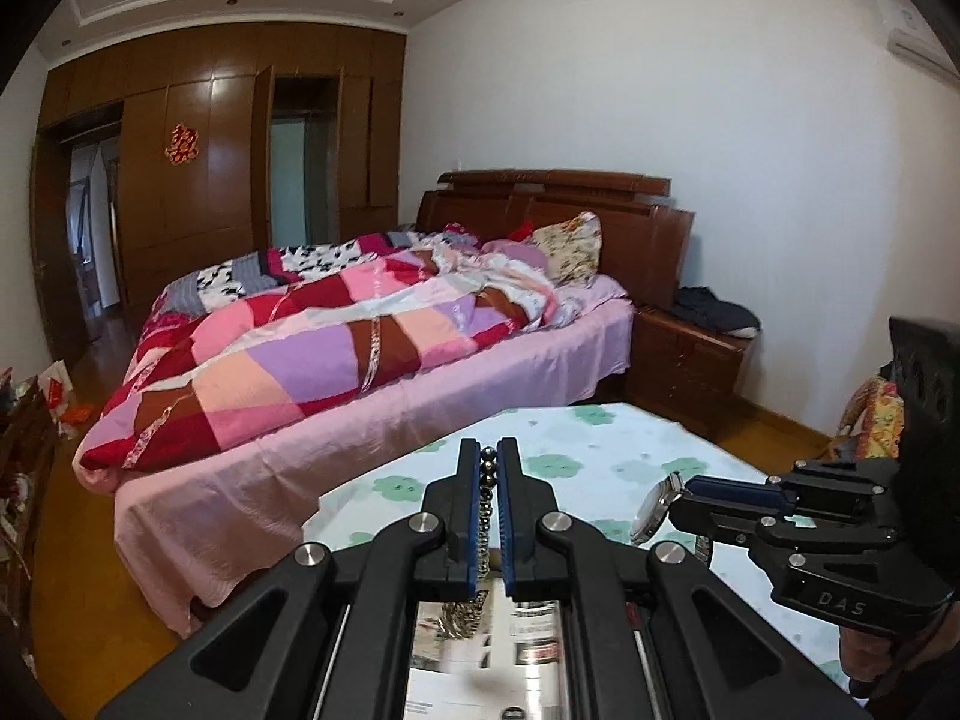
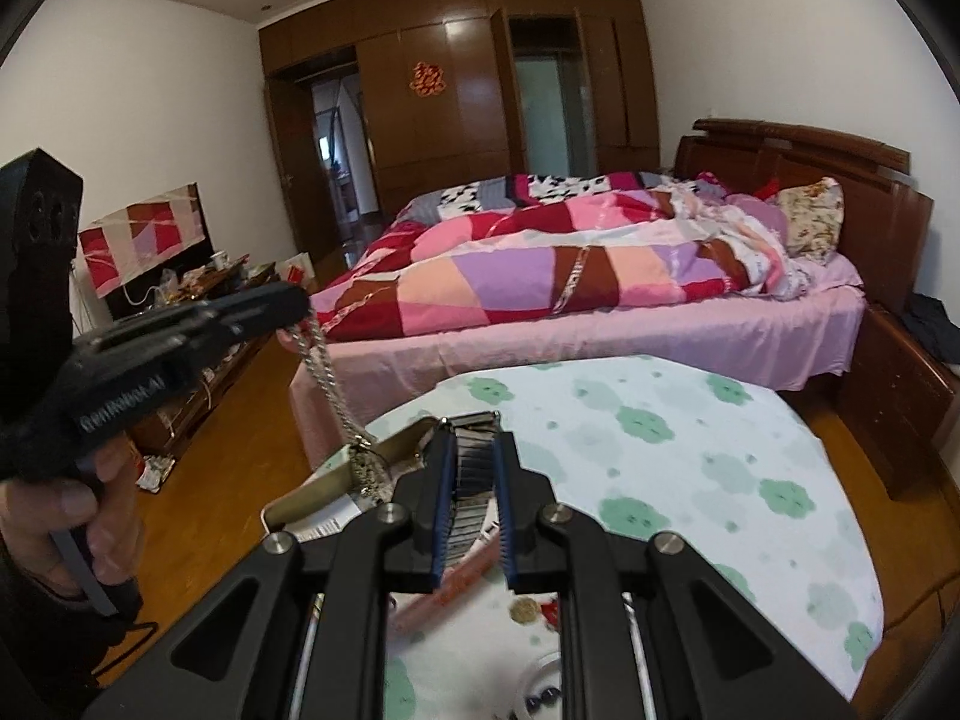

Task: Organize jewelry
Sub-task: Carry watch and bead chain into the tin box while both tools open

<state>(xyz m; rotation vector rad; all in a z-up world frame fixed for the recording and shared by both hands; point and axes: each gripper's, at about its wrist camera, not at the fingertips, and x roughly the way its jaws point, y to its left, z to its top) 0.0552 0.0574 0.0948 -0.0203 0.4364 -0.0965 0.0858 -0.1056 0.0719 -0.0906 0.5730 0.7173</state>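
My left gripper [image 1: 491, 456] is shut on a silver chain with dark beads [image 1: 489, 474]. In the right wrist view the left gripper [image 2: 294, 300] holds the chain [image 2: 333, 384] hanging down into an open gold-coloured box [image 2: 336, 477] at the table's left edge. My right gripper [image 2: 471, 450] is shut on the metal band of a silver wristwatch [image 2: 471, 474]. In the left wrist view the right gripper [image 1: 690, 489] holds the watch [image 1: 654, 507] with its round face up, above the table.
The table has a white cloth with green flowers [image 2: 690, 450]. A coin [image 2: 525, 609], a pink strip [image 2: 456, 591] and a small round dish [image 2: 540, 690] lie near its front. A bed with a patchwork quilt [image 2: 570, 258] stands beyond the table.
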